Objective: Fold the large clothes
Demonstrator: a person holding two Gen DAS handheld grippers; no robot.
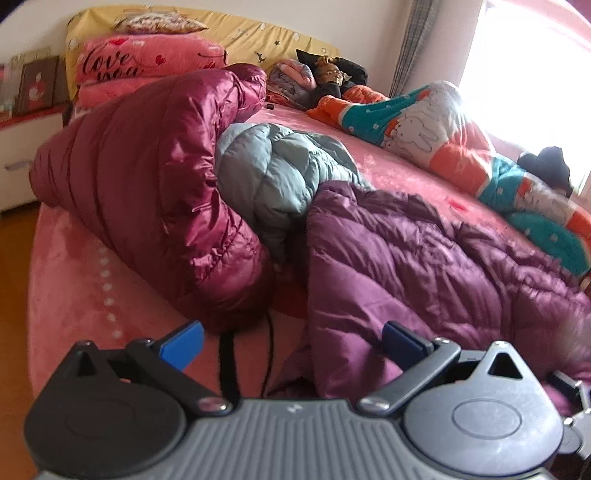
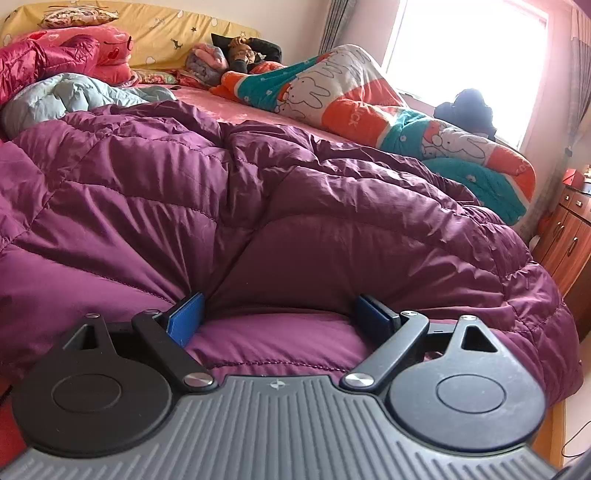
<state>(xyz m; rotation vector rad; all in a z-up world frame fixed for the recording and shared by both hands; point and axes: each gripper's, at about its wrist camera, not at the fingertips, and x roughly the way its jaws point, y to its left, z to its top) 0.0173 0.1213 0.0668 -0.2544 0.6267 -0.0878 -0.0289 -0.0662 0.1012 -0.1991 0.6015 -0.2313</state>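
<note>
purple coat (image 2: 258, 206) cut off left, window (image 2: 465, 55) overexposed

Three puffy down jackets on the bed: one shiny maroon jacket (image 1: 147, 177) heaped at nine o'clock, one pale grey-blue jacket (image 1: 277, 166) bunched near the middle, one matte purple jacket (image 2: 258, 206) spread toward five o'clock. One cartoon-rabbit quilt (image 1: 436, 133) in orange, teal and white, rolled along two o'clock. Two pink pillows (image 1: 147, 61) stacked at eleven o'clock, with one patterned cushion (image 1: 159, 23) on top. One doll (image 1: 328, 74) at twelve o'clock. One dark bundle (image 1: 546, 166) by the window at three o'clock. Two tools, the left tool (image 1: 291, 343) and the right tool (image 2: 280, 314), two blue-padded fingers each.
</note>
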